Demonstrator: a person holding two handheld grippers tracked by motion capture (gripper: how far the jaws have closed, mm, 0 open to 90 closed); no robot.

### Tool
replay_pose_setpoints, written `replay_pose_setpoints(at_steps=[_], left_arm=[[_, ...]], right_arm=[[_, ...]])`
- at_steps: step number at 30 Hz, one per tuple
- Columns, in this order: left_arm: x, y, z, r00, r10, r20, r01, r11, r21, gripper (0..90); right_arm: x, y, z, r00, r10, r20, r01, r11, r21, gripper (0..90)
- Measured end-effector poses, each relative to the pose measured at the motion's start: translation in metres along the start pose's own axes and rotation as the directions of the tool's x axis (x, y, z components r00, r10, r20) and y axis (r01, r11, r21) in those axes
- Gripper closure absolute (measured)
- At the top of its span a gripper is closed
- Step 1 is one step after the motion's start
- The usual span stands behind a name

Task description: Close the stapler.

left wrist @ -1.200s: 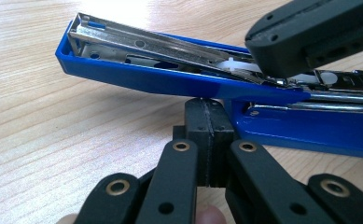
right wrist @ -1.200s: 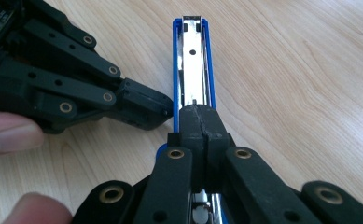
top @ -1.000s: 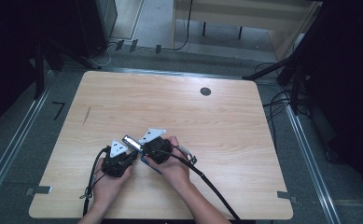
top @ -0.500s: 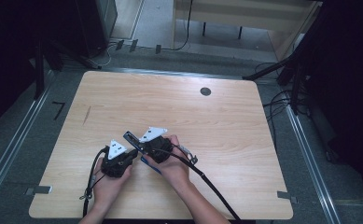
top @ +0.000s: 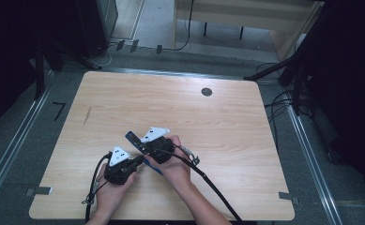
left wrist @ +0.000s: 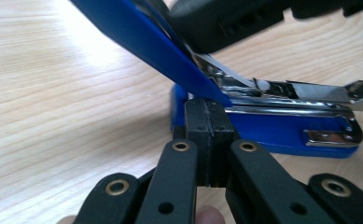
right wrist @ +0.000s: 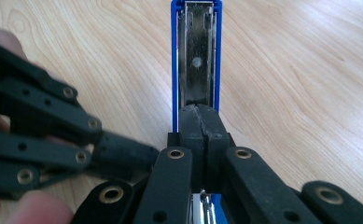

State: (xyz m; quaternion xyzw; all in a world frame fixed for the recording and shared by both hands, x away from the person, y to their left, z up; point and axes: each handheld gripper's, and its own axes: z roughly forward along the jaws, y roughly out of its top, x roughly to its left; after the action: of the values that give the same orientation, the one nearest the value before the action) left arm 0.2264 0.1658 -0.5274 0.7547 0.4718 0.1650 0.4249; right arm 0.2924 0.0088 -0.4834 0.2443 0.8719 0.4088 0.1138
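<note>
The blue stapler lies near the tabletop's near-left edge, its long axis pointing far-left. The right hand-held gripper pinches its raised top; the left hand-held gripper, jaws together, presses against the hinge end.

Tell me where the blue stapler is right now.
In the high view the blue stapler lies on the wooden table, near its front edge left of centre, hinged open between the left gripper and right gripper.
</note>
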Motion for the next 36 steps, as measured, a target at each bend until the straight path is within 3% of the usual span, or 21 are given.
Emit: replay_pose_setpoints(at_steps=[7,12,17,25,30,36], left_arm=[[-0.011,-0.002,0.004,0.9994,0.019,0.031,-0.019,0.9998,0.005,90.0],[-0.024,-0.003,0.008,0.9957,0.072,0.058,-0.072,0.9974,0.002,90.0],[-0.03,-0.002,0.012,0.9936,0.088,0.071,-0.089,0.9959,0.016,90.0],[-0.035,-0.001,0.015,0.99,0.126,0.062,-0.129,0.9909,0.04,90.0],[-0.041,-0.001,0.017,0.9836,0.176,0.041,-0.177,0.9835,0.037,90.0],[-0.041,-0.002,0.017,0.9837,0.175,0.041,-0.177,0.9836,0.037,90.0]], right_arm=[[0.0,0.001,-0.005,1.0,-0.001,0.005,0.001,1.0,-0.007,90.0],[0.0,0.002,-0.007,1.0,-0.001,0.002,0.001,1.0,-0.016,90.0],[0.0,0.003,-0.012,1.0,0.001,0.001,-0.001,1.0,-0.031,90.0],[0.0,0.003,-0.02,1.0,0.008,0.005,-0.007,0.999,-0.051,90.0],[-0.001,0.0,-0.027,0.9999,0.015,0.002,-0.015,0.998,-0.068,90.0],[-0.003,-0.004,-0.033,0.9997,0.026,0.001,-0.025,0.996,-0.084,90.0]])
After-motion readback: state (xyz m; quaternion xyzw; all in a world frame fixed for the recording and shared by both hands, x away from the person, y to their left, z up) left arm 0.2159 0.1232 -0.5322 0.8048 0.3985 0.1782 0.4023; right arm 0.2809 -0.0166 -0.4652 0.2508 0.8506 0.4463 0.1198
